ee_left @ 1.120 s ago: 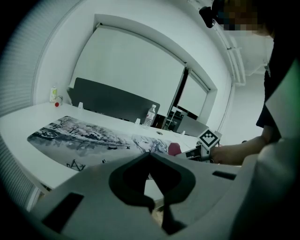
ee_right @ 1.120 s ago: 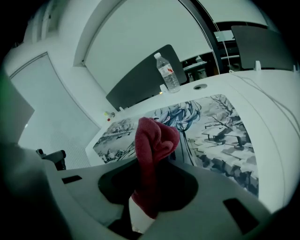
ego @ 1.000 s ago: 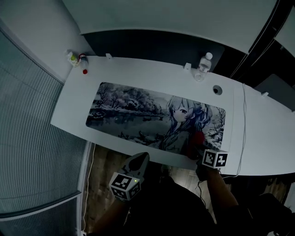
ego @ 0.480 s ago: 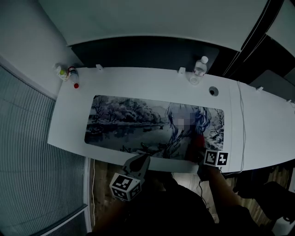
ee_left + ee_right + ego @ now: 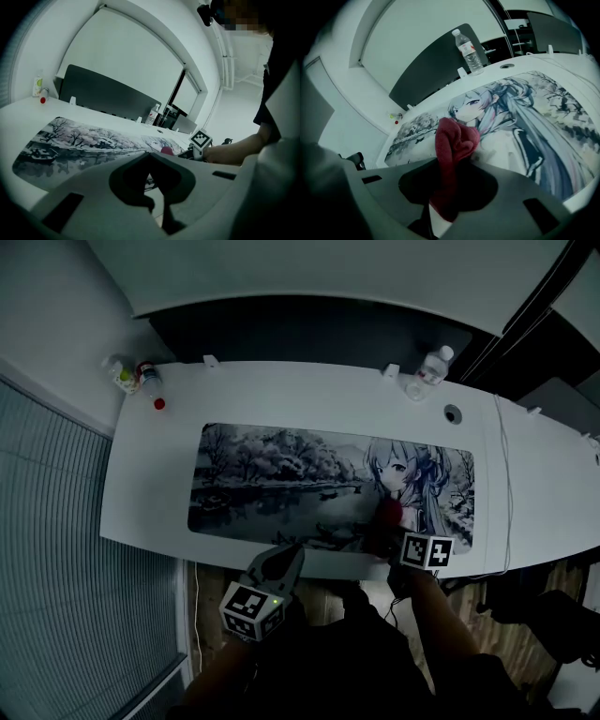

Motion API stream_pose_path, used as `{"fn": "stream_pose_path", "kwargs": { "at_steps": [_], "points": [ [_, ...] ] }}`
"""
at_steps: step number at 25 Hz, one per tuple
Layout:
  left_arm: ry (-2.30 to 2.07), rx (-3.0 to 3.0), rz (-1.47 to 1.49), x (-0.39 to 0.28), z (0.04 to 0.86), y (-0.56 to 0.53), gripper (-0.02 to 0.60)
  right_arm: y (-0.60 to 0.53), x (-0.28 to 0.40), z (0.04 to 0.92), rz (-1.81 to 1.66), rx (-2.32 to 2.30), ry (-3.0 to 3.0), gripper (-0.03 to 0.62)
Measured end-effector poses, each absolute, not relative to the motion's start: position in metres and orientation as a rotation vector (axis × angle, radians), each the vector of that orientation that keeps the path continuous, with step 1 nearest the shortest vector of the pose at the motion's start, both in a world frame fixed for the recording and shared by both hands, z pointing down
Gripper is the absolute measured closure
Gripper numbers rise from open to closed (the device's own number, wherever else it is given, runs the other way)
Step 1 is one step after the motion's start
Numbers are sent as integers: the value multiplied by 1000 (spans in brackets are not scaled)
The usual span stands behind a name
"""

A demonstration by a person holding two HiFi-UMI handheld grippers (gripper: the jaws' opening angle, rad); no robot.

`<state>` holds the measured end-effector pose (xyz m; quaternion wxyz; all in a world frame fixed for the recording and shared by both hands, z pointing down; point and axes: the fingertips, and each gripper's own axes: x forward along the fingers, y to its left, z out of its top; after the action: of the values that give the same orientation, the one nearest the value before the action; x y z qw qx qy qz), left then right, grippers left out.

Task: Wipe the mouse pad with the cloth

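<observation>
A long mouse pad (image 5: 281, 479) printed with a snowy scene and an anime figure lies on the white desk (image 5: 159, 465). My right gripper (image 5: 392, 529) is shut on a red cloth (image 5: 388, 513), which rests on the pad's near right part, just below the printed face. In the right gripper view the bunched cloth (image 5: 454, 140) sticks out between the jaws onto the pad (image 5: 525, 126). My left gripper (image 5: 284, 559) hangs in front of the desk's near edge, its jaws together and holding nothing. The left gripper view shows the pad (image 5: 79, 140) and the cloth (image 5: 166, 150) far off.
A water bottle (image 5: 429, 371) stands at the back right beside a round cable hole (image 5: 454, 414). Small bottles (image 5: 127, 376) and a red cap (image 5: 159, 404) sit at the back left corner. A cable (image 5: 507, 493) runs across the desk's right part. A dark partition (image 5: 309, 334) stands behind.
My right gripper has slid the red cloth leftward over the pad, from right of the printed face to below it. The left gripper has stayed in front of the desk.
</observation>
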<state>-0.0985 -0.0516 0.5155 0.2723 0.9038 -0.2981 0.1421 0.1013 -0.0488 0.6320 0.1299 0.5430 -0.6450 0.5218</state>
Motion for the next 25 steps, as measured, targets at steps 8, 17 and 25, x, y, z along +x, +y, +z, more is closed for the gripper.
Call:
{"fn": "stream_pose_path", "kwargs": {
  "at_steps": [8,17,25],
  "points": [
    [-810,2423,403,-160,519,-64,575,-83,9,631,1487,1509,-1941,485],
    [-830,2432,400,-221,516,-79,577,-111,-94,631,1468,1410,-2005,486],
    [-859,2419,383,-270,517,-83,575,-139,-173,631,1439,1317,-2043,485]
  ]
}}
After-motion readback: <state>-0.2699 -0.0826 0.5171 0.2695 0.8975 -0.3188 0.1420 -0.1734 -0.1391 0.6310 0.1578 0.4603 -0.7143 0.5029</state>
